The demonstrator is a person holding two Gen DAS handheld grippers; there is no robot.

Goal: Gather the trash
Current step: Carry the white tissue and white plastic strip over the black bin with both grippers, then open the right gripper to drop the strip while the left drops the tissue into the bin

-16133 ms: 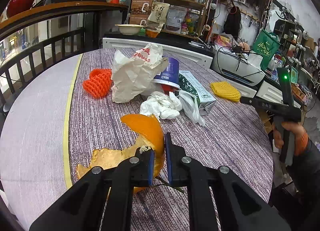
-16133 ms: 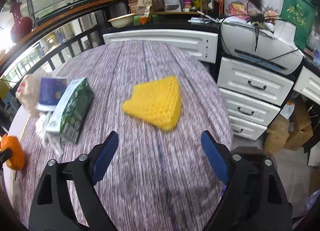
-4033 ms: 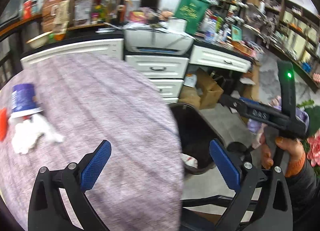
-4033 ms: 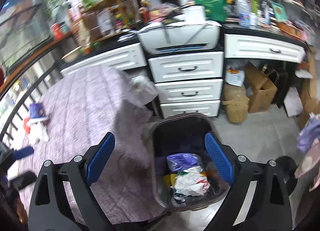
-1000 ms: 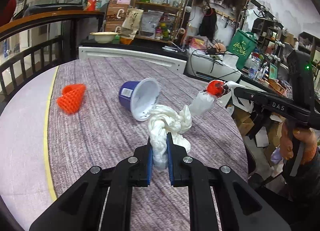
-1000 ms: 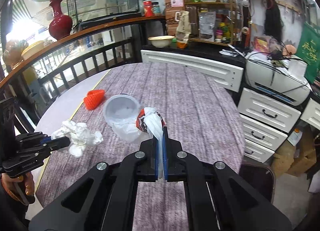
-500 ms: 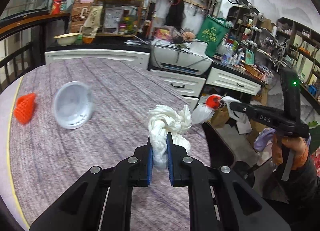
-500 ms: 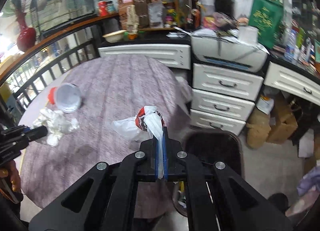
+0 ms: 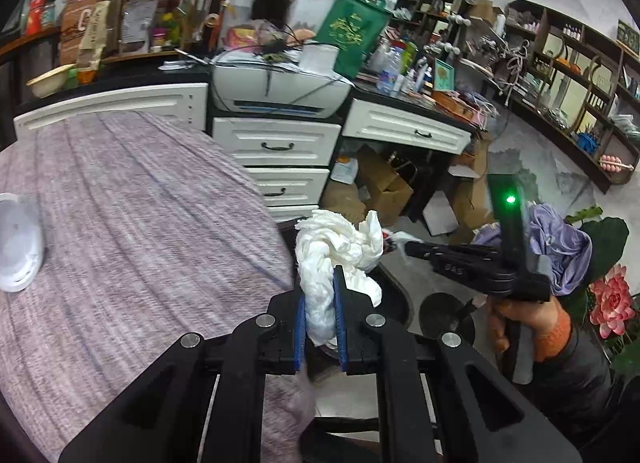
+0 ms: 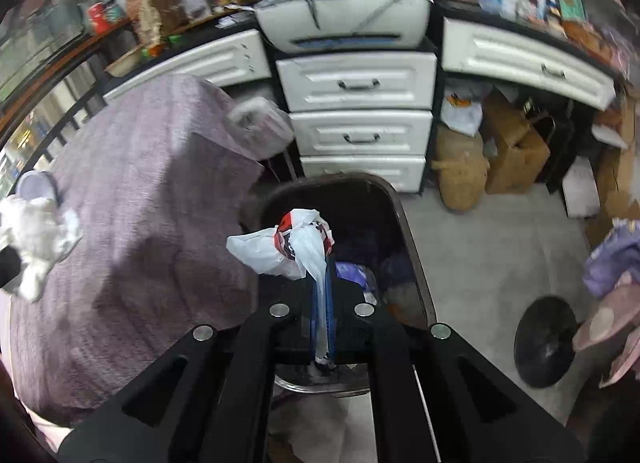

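A: Both loads off the desk [image 9: 132, 223] and on the way to the bin [image 10: 404, 223]. Left gripper [image 9: 319, 327] clamped on a wad of white tissue [image 9: 336, 251], fingers [image 9: 300, 327] pinching its lower end, the wad past the desk's near edge and above the bin's rim. Right gripper [image 10: 320, 315] squeezed tight on the neck of a white plastic bag [image 10: 288, 247] with red print, hanging right over the bin's mouth.

B: Much left?

A: Judging by the frames, two drops still to make, neither piece released yet. Already some rubbish lying inside the bin, purple among it. On the desk, one white cup [image 9: 18, 243] tipped on its side near the far left edge. Beyond that, hard to say; only part of the top visible.

B: Any difference between the views?

A: Plenty. Right wrist: straight down into the bin, contents plain, the tissue wad out at the left over the desk's edge. Left wrist: bin mostly hidden behind the tissue, only a dark arc of rim. Shows instead the person's hand [image 9: 524, 323] in an orange glove on the right gripper's handle, green lamp lit, and the bag just a scrap at the tip.
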